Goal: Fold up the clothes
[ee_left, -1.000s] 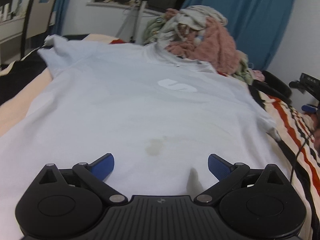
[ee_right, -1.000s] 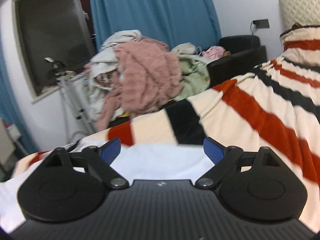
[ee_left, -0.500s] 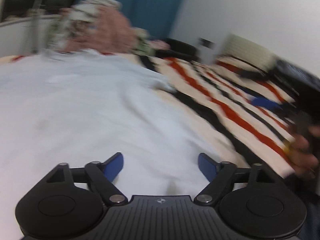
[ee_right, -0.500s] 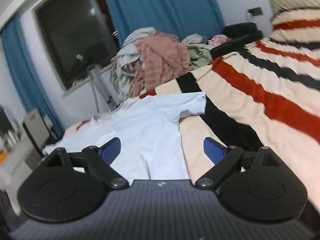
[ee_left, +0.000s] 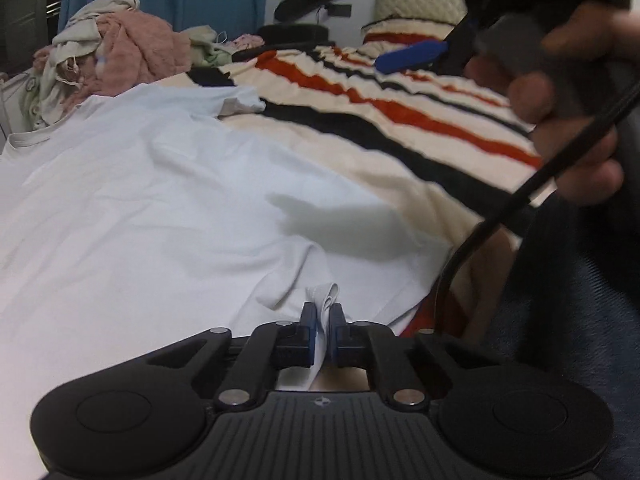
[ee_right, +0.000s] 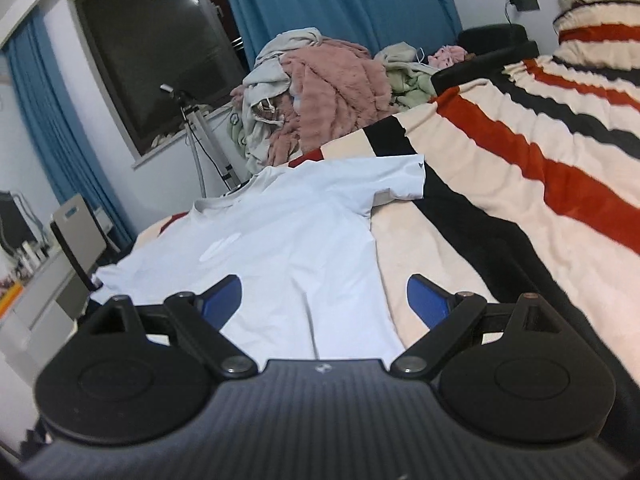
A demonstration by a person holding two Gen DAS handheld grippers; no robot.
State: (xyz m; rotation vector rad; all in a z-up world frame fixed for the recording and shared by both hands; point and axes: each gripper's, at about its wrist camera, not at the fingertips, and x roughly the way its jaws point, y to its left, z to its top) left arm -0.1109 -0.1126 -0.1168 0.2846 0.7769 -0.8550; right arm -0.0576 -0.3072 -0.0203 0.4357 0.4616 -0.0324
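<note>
1. White T-shirt [ee_right: 288,240]: spread flat, front up, on the striped blanket [ee_right: 520,184] that covers the bed, lying toward the bed's left side in the right wrist view. A pale oval print [ee_right: 220,246] shows on the chest.
2. Left gripper [ee_left: 323,316]: jaws together, clamped on a small fold of the T-shirt's hem at the near edge of the bed; a tuft of white cloth stands up between the blue pads [ee_left: 310,320].
3. Right gripper [ee_right: 324,300]: jaws wide apart, nothing between them, held above the near part of the T-shirt, its right side edge in line between the fingers.
4. In the left wrist view the person's hand [ee_left: 568,120] grips the right gripper's handle at upper right, with a black cable [ee_left: 520,200] trailing down from it.
5. One short sleeve [ee_right: 396,176] lies flat on the blanket's black stripe, at the shirt's far right.
6. The collar [ee_right: 224,200] points toward the far edge of the bed.
7. Beyond the far edge: a heap of clothes [ee_right: 320,88] topped by a pink fleecy item, blue curtains [ee_right: 340,0] and a dark window [ee_right: 160,52] behind.
</note>
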